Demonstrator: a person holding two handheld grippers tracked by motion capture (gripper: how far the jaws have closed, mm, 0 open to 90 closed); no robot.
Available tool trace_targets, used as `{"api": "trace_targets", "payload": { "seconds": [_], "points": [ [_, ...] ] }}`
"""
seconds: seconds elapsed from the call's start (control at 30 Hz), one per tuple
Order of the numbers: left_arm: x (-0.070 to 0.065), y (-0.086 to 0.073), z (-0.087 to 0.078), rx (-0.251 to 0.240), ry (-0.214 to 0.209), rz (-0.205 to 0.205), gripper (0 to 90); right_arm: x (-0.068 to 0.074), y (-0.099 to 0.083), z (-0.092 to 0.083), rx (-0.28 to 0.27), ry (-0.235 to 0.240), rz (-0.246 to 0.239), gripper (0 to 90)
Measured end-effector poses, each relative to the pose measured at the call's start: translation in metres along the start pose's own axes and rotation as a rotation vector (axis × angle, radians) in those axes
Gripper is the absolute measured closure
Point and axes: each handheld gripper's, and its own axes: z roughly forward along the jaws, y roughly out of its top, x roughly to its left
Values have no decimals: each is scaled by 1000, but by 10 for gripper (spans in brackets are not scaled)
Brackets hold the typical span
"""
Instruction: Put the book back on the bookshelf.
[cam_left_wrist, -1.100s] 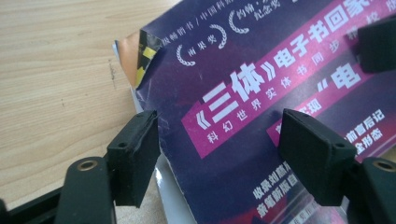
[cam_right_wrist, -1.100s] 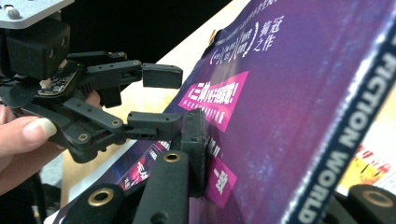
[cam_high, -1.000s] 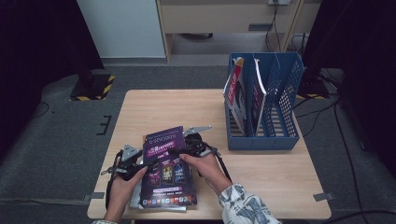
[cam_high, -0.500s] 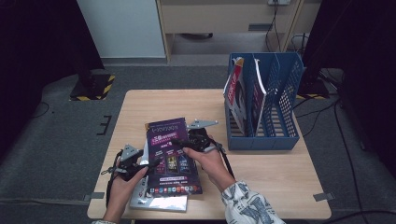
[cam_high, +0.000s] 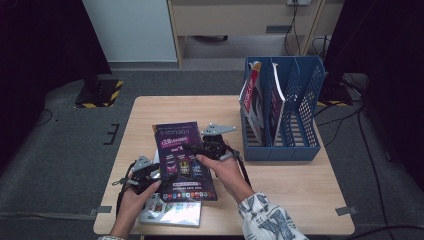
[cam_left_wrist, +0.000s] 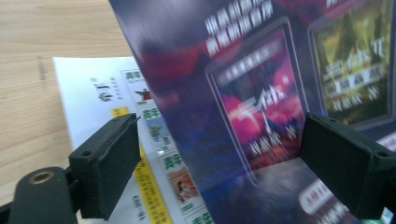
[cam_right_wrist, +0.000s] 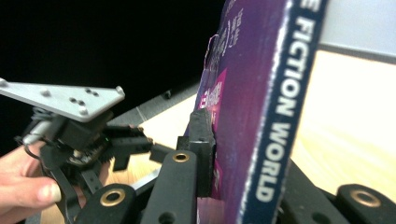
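One purple magazine, spine lettered "Fiction World", lifted at a tilt above the near-left part of the wooden table, long axis running from the person toward the far edge. Right gripper: clamped on the magazine at its right long edge, near the spine, pads pressed to both covers as seen in the right gripper view. Left gripper: jaws wide and just opening further, standing either side of the magazine's left portion without pressing it. Beneath: a white magazine lying flat on the table. Farther right: blue file rack, upright, already holding magazines; it lies right of and beyond the held copy, so the right hand is the nearer carrier.
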Motion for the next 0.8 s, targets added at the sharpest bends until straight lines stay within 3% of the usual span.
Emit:
{"api": "trace_targets", "payload": {
  "seconds": [0.1, 0.23, 0.5, 0.8],
  "points": [
    [0, 0, 1, 1, -32, -6, 140, 1, 4, -3, -29, 9, -19, 829],
    [0, 0, 1, -1, -75, -8, 268, 3, 8, -5, -57, 17, -38, 833],
    [3, 4, -8, -10, -60, 24, 515, 3, 8, -5, -64, 35, -50, 832],
    [3, 8, -15, -36, -51, 46, 656, 4, 11, -7, -54, 29, -74, 828]
  ]
}}
